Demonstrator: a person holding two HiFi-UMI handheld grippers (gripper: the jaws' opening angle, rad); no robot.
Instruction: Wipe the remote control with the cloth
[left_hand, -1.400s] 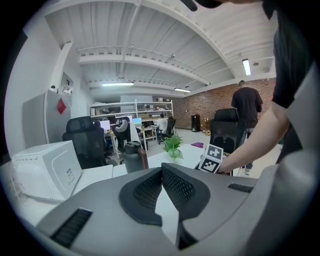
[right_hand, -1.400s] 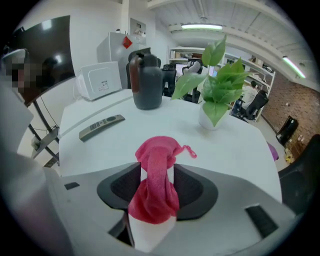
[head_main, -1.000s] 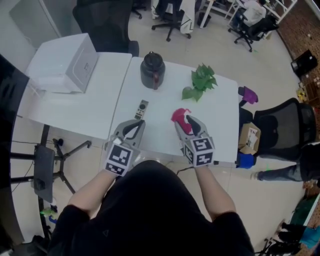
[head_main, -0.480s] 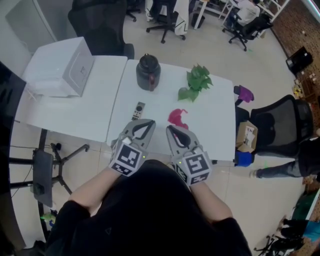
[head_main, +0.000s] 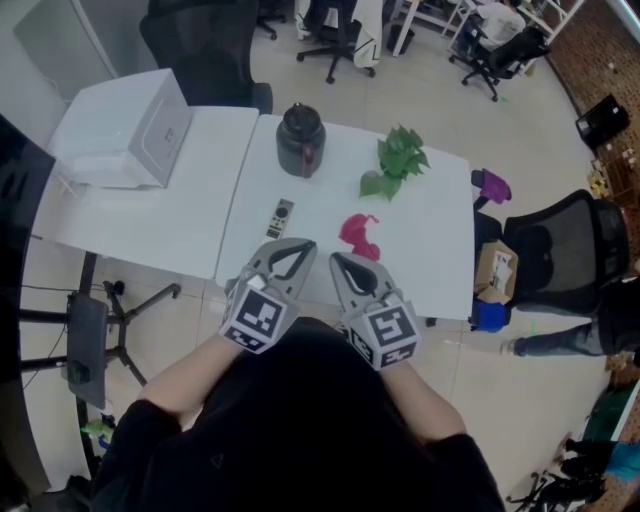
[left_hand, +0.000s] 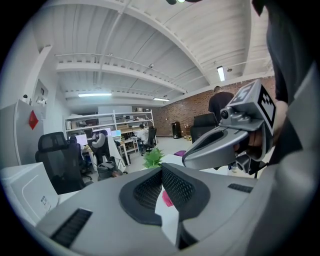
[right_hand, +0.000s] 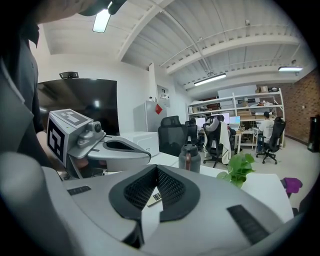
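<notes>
Left gripper (head_main: 301, 248), right gripper (head_main: 336, 260): clenched, empty. Hazard: cloth (head_main: 358, 236) ungrasped; closed jaws could knock remote control (head_main: 283, 217) off desk (head_main: 430, 250).

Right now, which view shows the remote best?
Head view: the remote lies whole and unobstructed on the white table. Right gripper view catches only a sliver of it. Left gripper view doesn't show it.

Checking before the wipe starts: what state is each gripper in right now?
Left gripper: closed, holding nothing.
Right gripper: closed, holding nothing.
</notes>
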